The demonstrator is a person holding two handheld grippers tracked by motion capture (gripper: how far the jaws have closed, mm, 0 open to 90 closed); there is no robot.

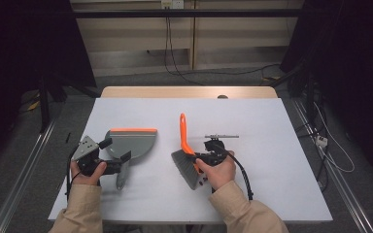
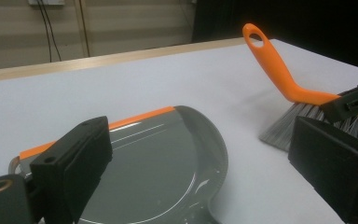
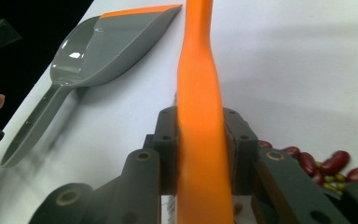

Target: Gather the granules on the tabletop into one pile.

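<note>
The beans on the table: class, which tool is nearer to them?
Right. The right tool, gripping the brush, is just beside the beans; the left tool is across the table by the dustpan.

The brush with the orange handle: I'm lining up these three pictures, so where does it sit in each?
High view: brush right of centre, in the right claw.
Left gripper view: upper right, handle slanting up-left.
Right gripper view: centre, its handle clamped between the jaws.
Shared landmark: the grey dustpan with its orange edge.

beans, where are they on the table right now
In the high view the red beans lie in a small cluster near the table's front, just right of the brush's bristles and under the right tool.
</note>
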